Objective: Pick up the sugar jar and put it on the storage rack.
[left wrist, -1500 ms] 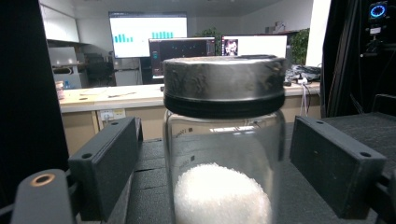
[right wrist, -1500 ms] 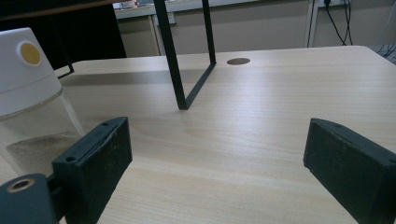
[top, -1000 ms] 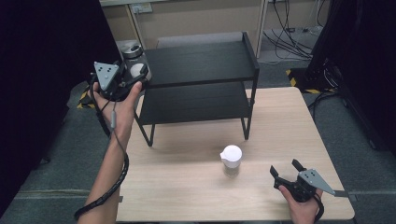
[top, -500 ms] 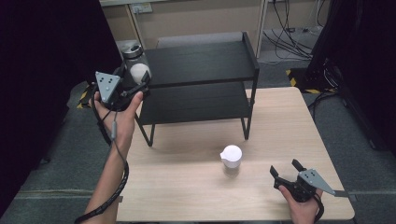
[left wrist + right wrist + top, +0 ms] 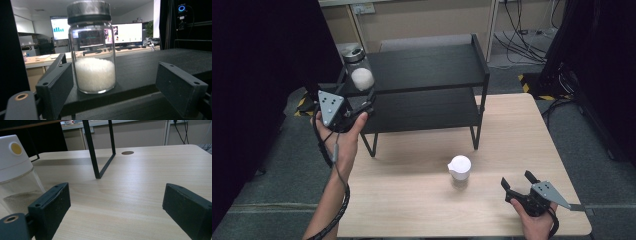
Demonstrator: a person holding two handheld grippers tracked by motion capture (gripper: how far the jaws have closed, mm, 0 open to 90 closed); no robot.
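Observation:
A glass jar (image 5: 360, 75) with a grey metal lid, about a third full of white grains, stands on the left end of the top shelf of a black two-tier rack (image 5: 427, 65). My left gripper (image 5: 357, 107) is held open off the table's left side, just short of the jar. In the left gripper view the jar (image 5: 92, 57) stands at the shelf edge beyond the spread jaws, nearer the left one. My right gripper (image 5: 517, 179) rests open near the table's front right. A white-capped shaker (image 5: 460, 170) stands to its left, and the shaker (image 5: 15, 170) sits beyond the left jaw.
The rack stands on the back half of a light wooden table (image 5: 512, 130), and its front leg (image 5: 100, 167) rises ahead of my right gripper. The lower shelf (image 5: 422, 107) is bare. Grey carpet and cables surround the table.
My left gripper has drawn back toward the person, away from the jar, which stays on the top shelf. The right gripper and the shaker have not moved.

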